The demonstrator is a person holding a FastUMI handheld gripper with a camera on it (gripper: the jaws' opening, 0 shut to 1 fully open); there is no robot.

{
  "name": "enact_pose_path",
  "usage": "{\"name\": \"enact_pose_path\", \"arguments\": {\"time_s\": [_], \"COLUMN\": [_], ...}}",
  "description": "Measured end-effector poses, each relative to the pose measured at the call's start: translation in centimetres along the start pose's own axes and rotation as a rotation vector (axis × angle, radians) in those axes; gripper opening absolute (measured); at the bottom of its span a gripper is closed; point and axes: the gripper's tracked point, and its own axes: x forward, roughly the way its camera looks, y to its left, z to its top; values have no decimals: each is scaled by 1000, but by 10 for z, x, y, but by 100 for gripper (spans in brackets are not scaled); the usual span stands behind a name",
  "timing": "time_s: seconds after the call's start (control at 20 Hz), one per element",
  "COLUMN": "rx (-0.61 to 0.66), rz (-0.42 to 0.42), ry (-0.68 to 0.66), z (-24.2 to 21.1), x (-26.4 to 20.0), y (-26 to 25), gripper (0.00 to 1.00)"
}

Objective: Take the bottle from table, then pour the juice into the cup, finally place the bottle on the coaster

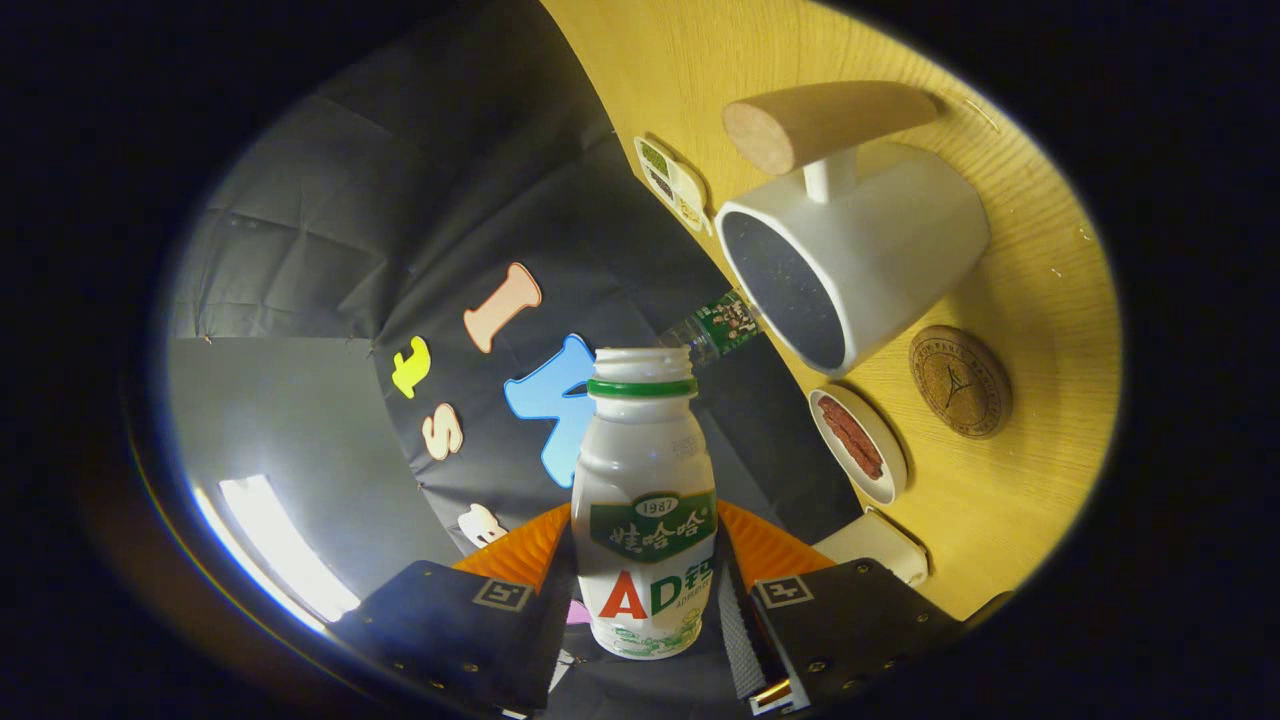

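In the gripper view, my hand-held gripper (645,600) is clamped on the juice bottle (645,520), one finger pressed against each side of its lower body. The bottle is a small whitish plastic one with a green ring under its open, uncapped neck, and it points straight ahead from between my fingers. The whole scene is tilted, so the wooden counter (1010,520) slants up beside the bottle. On it, beyond and to the side of the bottle's mouth, stands a white cup (880,255) with a dark inside and a thick wooden handle (820,122); the bottle's mouth is near its rim but apart from it. Just past the cup lies a round cork coaster (960,381), bare. Between the bottle and the coaster sits a small white dish (858,444) holding reddish strips. Farther off behind the cup is a small divided tray (671,183).
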Motion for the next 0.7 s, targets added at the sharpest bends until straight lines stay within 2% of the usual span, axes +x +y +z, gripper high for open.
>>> {"name": "enact_pose_path", "arguments": {"time_s": [0.7], "rx": [0], "rz": [-6], "ry": [14], "z": [-2], "x": [-2], "y": [1], "gripper": [66]}}
